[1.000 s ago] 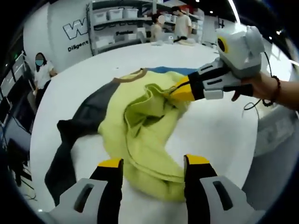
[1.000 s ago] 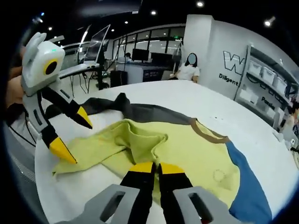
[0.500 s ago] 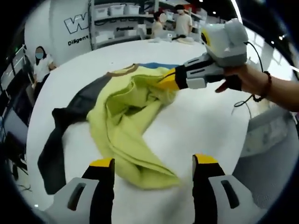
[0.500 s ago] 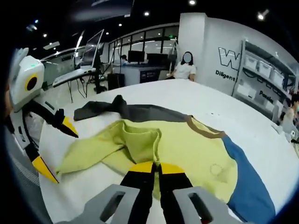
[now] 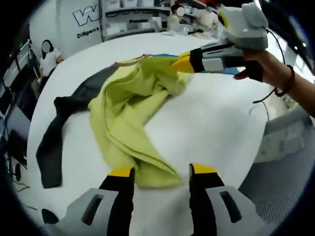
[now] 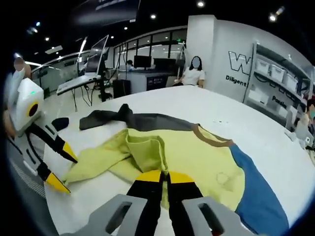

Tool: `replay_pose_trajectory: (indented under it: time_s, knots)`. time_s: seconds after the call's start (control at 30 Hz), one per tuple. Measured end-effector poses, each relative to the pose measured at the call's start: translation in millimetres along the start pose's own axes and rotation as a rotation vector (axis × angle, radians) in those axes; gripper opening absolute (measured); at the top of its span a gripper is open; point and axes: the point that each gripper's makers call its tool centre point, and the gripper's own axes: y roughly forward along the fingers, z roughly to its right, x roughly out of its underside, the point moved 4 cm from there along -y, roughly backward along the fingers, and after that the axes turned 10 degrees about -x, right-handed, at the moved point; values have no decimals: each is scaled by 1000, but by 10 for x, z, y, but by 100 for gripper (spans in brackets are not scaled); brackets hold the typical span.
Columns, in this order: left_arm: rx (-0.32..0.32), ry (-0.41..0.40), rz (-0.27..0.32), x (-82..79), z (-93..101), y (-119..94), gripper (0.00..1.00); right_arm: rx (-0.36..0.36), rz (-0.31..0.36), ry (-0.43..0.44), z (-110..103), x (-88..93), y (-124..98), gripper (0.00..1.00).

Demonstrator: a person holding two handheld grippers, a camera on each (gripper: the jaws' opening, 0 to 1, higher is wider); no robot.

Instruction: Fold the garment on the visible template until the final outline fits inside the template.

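Garment (image 6: 197,157), yellow-green, grey-sleeved, blue-edged, rumpled, pinched by right hand-held gripper (image 6: 163,175); left hand-held gripper (image 5: 157,171) spread wide.

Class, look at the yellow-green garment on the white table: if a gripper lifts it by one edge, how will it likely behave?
The garment would probably drape and sag, since it already lies in soft bunched folds. It looks light: the right gripper, shut on a pinch of cloth, raises a ridge. On the smooth table it may slide rather than stay put.
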Motion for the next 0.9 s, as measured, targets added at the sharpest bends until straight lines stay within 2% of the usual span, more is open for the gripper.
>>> replay_pose_trajectory:
  time_s: [0.13,0.23,0.37,0.47,0.53,0.57,0.9]
  knots:
    - [23,-17,4,16,27,9,26,-17,14,18,-16,-9,-52,0]
    - [22,-12,-21,67,30,26,19,-19,20,19,-19,-22,-107,0]
    - [45,-24,-19,80,42,9,5,-24,32,30,-7,-44,-200,0]
    - [27,3,-21,88,14,-4,1,-31,39,31,-16,-51,-269,0]
    - [30,13,-19,88,4,-23,0,-50,39,26,-38,-45,-308,0]
    - [45,44,-9,83,8,-49,0,-62,42,23,-53,-39,-323,0]
    - [47,46,9,114,-97,-219,0,-128,6,-27,-192,136,-674,0]
